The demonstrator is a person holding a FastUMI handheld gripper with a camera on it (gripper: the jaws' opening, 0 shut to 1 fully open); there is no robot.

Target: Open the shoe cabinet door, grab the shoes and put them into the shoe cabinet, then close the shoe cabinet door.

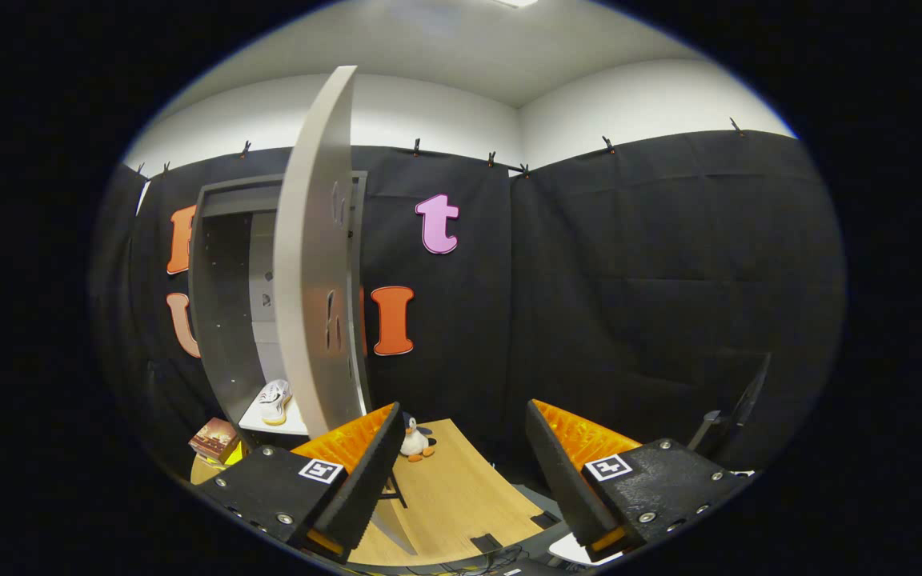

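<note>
The shoe cabinet (225, 320) stands to the left beyond the fingers, dark inside with a pale back panel. Its grey door (313, 264) is swung out toward me, edge on, just beyond the left finger. A white shoe (274, 400) lies on the cabinet's bottom shelf, behind the door's lower edge. My gripper (461, 436) is open, with nothing between its fingers; only the wooden table (449, 496) and the black cloth wall show in the gap.
A small penguin toy (414, 440) sits on the table just right of the left fingertip. A brown box (214, 438) lies left of the cabinet's foot. A dark stand (737, 408) rises to the right, beyond the right finger.
</note>
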